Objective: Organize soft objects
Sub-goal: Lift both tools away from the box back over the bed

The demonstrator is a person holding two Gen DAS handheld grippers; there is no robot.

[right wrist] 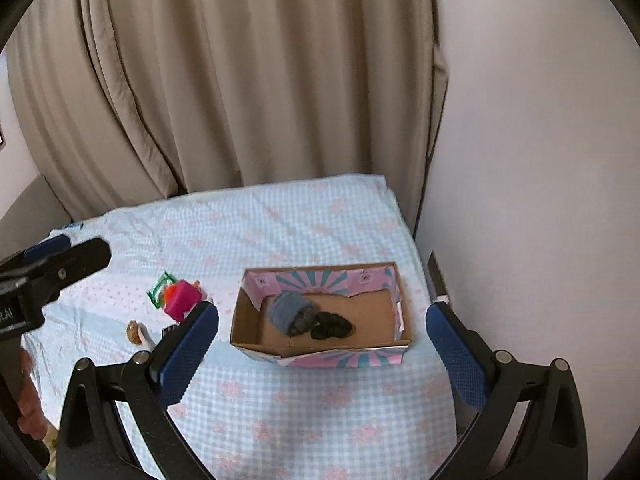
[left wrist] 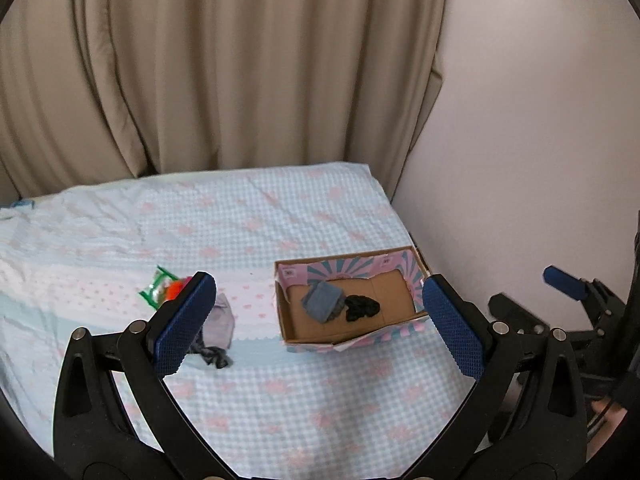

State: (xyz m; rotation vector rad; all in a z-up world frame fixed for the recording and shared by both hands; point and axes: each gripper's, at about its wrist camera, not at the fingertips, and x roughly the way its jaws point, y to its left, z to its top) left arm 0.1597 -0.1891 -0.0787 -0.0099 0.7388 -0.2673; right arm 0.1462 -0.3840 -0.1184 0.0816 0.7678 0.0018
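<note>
Beige curtain (left wrist: pixel 224 72) behind checked bedspread (left wrist: pixel 280 216), cardboard box (right wrist: pixel 320 350) on it, both grippers' fingers (left wrist: pixel 184 328) spread wide, empty.

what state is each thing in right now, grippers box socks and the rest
left gripper: open, empty
right gripper: open, empty
box: open-topped, upright on the bed
blue sock: rolled, in the box
black sock: bunched, in the box beside the blue one
grey sock: loose on the bed, outside the box
pink block: on the bed, outside the box
</note>
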